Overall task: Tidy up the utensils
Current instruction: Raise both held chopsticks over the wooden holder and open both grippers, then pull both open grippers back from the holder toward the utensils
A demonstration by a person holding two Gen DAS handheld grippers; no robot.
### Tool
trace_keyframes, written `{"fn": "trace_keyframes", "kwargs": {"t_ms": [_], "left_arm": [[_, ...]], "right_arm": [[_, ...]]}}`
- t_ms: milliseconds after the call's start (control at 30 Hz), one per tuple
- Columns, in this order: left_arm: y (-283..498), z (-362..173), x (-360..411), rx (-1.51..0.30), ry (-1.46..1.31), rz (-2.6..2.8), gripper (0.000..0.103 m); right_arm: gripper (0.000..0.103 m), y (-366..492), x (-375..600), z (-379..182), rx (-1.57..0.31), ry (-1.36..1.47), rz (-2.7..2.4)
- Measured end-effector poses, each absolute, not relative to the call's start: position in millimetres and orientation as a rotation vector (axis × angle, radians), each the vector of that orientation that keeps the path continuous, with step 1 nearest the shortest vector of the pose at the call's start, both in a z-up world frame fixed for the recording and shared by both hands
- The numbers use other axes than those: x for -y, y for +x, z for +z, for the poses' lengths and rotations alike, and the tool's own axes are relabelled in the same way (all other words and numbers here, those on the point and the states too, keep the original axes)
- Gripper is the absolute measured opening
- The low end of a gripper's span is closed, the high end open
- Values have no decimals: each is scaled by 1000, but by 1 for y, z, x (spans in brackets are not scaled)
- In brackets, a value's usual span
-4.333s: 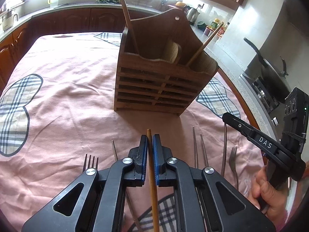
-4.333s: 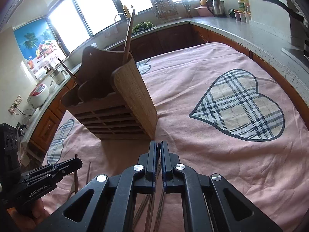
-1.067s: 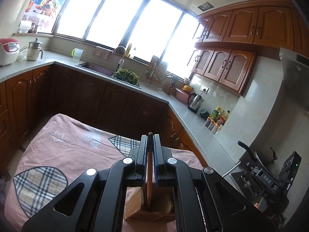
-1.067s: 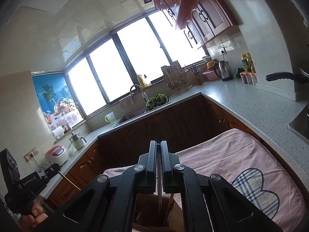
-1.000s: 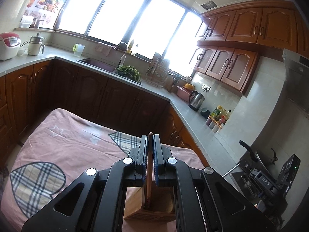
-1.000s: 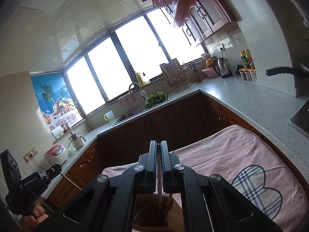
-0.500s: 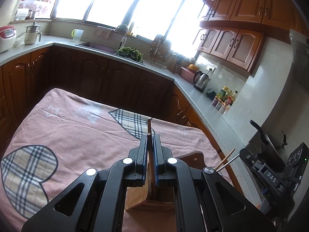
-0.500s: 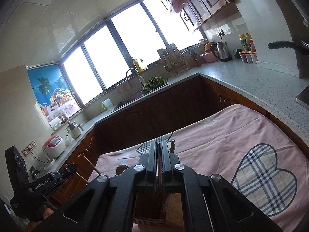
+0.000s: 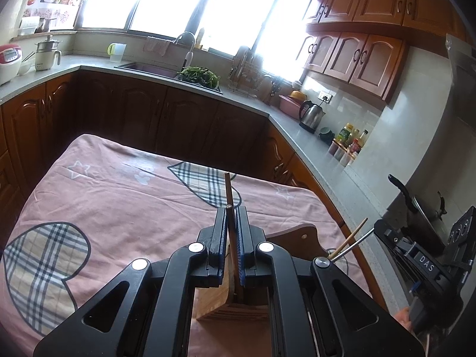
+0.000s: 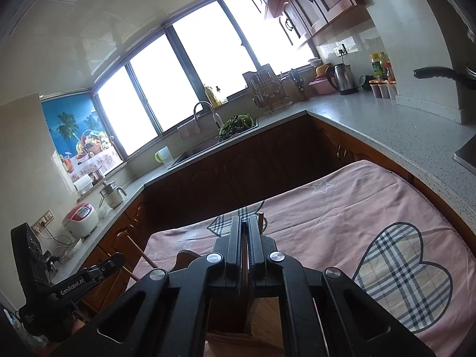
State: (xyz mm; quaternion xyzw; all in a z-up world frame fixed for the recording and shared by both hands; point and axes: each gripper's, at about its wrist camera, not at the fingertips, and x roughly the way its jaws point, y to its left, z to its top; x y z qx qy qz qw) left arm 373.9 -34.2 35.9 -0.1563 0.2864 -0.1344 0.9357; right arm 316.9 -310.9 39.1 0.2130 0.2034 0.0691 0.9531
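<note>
Pink tablecloth (image 9: 125, 208) w/ plaid hearts covers the table. Wooden utensil holder (image 9: 226, 306) stands near the cloth's front edge, right below both grippers. Left gripper (image 9: 231, 238) is clenched on a wooden chopstick (image 9: 231, 232), upright, lower end down inside the holder. Right gripper (image 10: 244, 247) is pinched tight on a thin metal utensil (image 10: 244, 255) over the holder's opening; can't tell which type. Another wooden chopstick (image 9: 227, 189) sticks up just beyond the left fingertips.
</note>
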Motion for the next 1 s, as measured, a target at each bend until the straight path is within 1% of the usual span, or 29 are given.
{"fn": "trace_keyframes", "kwargs": {"t_ms": [67, 100, 133, 167, 200, 233, 267, 300, 333, 367, 433, 500, 600, 667, 700, 767, 933, 1000], "left_arm": [[375, 36, 34, -591, -316, -275, 7], [375, 36, 34, -597, -317, -277, 9], [375, 36, 33, -601, -320, -280, 14], [375, 36, 33, -602, -319, -278, 21], [374, 36, 33, -601, -318, -274, 27], [373, 37, 32, -601, -319, -269, 39], [372, 37, 31, -598, -322, -267, 48], [370, 37, 30, -594, -324, -267, 49], [369, 38, 29, -594, -324, -266, 49], [368, 38, 28, -595, -325, -267, 51], [365, 39, 27, -596, -327, -271, 56], [359, 40, 26, -593, -323, -270, 60], [349, 41, 23, -593, -317, -265, 69], [340, 40, 19, -596, -321, -247, 87], [336, 39, 17, -595, -328, -241, 89], [327, 35, 12, -606, -340, -244, 89], [301, 24, 3, -639, -339, -238, 89], [290, 20, 0, -650, -334, -231, 89]], "right_arm": [[9, 319, 311, 38, -425, 438, 145], [9, 320, 312, 37, -429, 441, 146], [9, 321, 312, 36, -430, 444, 147], [9, 321, 313, 35, -430, 447, 148], [9, 321, 313, 35, -431, 450, 150], [10, 321, 313, 35, -432, 453, 151], [11, 321, 313, 35, -433, 456, 151], [12, 320, 314, 35, -433, 460, 150], [18, 320, 314, 35, -433, 464, 152], [33, 319, 316, 35, -431, 471, 153], [49, 316, 318, 36, -419, 485, 152], [50, 310, 321, 38, -404, 499, 148], [53, 301, 325, 40, -394, 518, 153], [71, 292, 327, 40, -385, 523, 157], [75, 287, 327, 41, -380, 524, 157], [81, 278, 327, 40, -376, 522, 157], [87, 254, 327, 35, -396, 520, 173], [87, 244, 325, 32, -407, 513, 179]]}}
